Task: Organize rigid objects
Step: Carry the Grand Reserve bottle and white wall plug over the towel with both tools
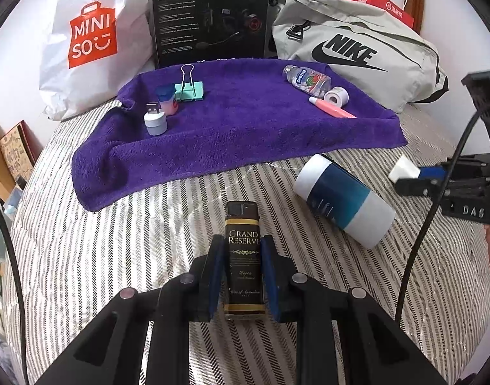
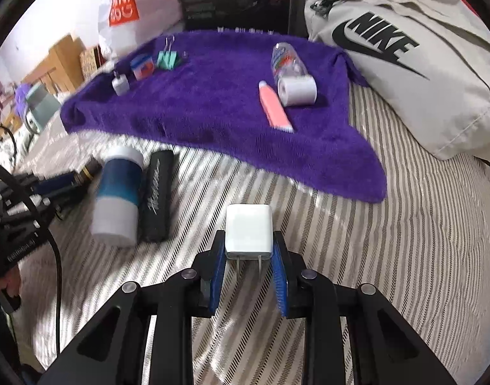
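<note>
Left tool (image 1: 238,266): pads pressed against both sides of a black lighter (image 1: 244,256) labelled "Grand Reserve", held upright at lower centre of the left wrist view, above the striped bed cover (image 1: 116,256). Right tool (image 2: 249,256): pinching a white plug adapter (image 2: 249,231) by its sides, prongs pointing back toward the camera, at lower centre of the right wrist view. Next outward, lying loose on the bed cover: a blue-and-white cylindrical container (image 2: 118,192) on its side, and just beside it a black cylinder (image 2: 156,195) with pale script, both at centre left of the right wrist view. Beyond, a purple towel (image 1: 229,128) spread across the middle of the frame. On its upper left: a small white USB plug (image 1: 154,118), a pink-and-blue item (image 1: 168,99), a mint binder clip (image 1: 189,88). On its upper right: a clear bottle (image 1: 306,78), a white tape roll (image 1: 336,95), a pink tube (image 1: 331,109). Status, judged: six items appear sorted into two groups on the towel; two are in hand and not yet placed; two remain on the bed cover. Task looks past halfway.
</note>
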### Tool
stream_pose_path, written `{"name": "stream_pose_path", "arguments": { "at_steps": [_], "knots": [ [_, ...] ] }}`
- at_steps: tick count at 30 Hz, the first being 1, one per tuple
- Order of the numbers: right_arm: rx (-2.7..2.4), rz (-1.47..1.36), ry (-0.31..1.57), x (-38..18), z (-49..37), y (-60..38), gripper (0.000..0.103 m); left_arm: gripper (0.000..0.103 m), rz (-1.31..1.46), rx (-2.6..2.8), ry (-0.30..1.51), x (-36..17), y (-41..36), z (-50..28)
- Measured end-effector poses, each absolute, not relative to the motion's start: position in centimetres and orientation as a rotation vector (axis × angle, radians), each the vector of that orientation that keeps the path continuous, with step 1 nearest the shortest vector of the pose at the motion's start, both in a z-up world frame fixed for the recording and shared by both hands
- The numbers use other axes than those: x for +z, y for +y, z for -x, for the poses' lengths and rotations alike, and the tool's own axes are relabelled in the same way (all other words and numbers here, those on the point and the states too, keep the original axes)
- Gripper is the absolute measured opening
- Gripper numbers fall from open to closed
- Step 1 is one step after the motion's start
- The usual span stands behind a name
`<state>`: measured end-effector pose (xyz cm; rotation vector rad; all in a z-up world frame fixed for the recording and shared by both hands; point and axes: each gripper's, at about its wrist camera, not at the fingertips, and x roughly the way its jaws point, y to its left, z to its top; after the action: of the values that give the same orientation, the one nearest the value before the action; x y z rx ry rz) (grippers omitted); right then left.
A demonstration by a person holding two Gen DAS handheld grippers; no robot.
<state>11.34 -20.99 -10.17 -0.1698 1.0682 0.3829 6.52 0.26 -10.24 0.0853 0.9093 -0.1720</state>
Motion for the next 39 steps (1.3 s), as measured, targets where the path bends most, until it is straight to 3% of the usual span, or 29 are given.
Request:
{"name": "stream_pose_path", "arguments": {
  "at_steps": [39],
  "knots": [
    [0.489, 0.121, 1.07, -8.2, -11.7, -20.1, 0.027, 0.023, -0.032, -0.201, 0.87, -6.7, 3.3, -7.9]
  ]
}}
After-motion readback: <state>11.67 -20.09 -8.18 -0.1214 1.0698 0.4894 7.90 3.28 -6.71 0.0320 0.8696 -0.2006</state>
